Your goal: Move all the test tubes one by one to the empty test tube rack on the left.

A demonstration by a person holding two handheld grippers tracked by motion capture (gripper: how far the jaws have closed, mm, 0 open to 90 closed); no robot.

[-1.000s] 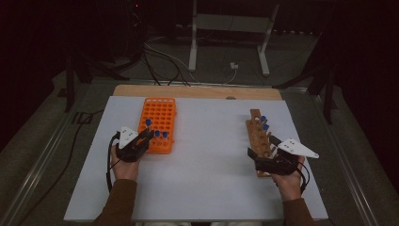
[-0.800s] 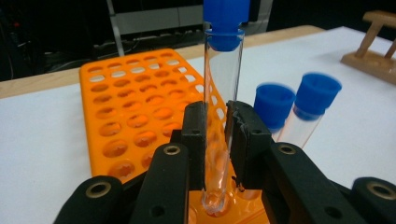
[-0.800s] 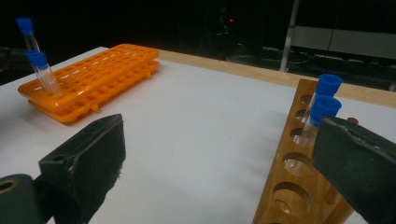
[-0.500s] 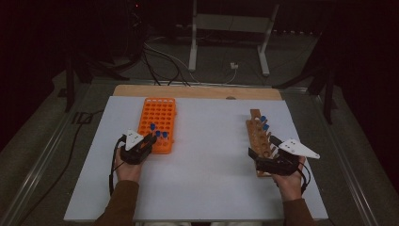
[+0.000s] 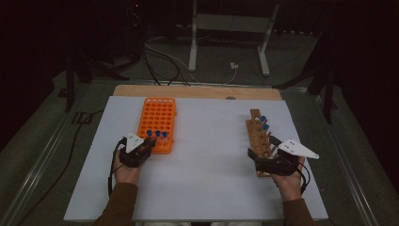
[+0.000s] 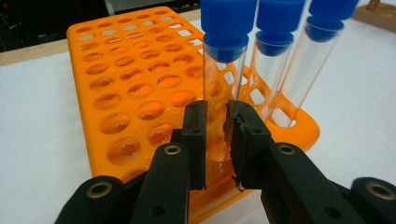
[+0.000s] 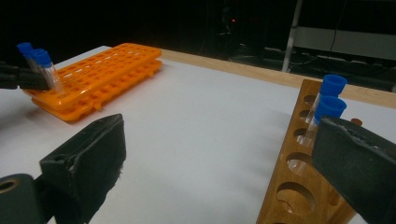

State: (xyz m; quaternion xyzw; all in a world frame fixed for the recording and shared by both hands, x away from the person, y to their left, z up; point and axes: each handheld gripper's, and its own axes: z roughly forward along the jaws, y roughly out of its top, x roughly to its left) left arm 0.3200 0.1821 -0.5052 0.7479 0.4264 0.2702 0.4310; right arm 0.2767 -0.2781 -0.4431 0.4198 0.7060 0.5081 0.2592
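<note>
I see the orange rack (image 5: 158,123) at about ten o'clock on the white table (image 5: 207,174), holding three blue-capped tubes in its near row. My left gripper (image 6: 215,140) has its jaws pinched on the glass of the nearest tube (image 6: 223,70), which stands in a near-edge hole; the other two tubes (image 6: 285,65) stand just beside it, toward three o'clock in the left gripper view. The wooden rack (image 5: 259,139) lies at about three o'clock on the table with two blue-capped tubes (image 7: 327,105) in its far holes; the nearer holes are open. My right gripper (image 5: 275,162) sits at its near end, jaws spread wide, nothing between them. Between the racks the table is bare; the wooden rack sits near the right edge.
</note>
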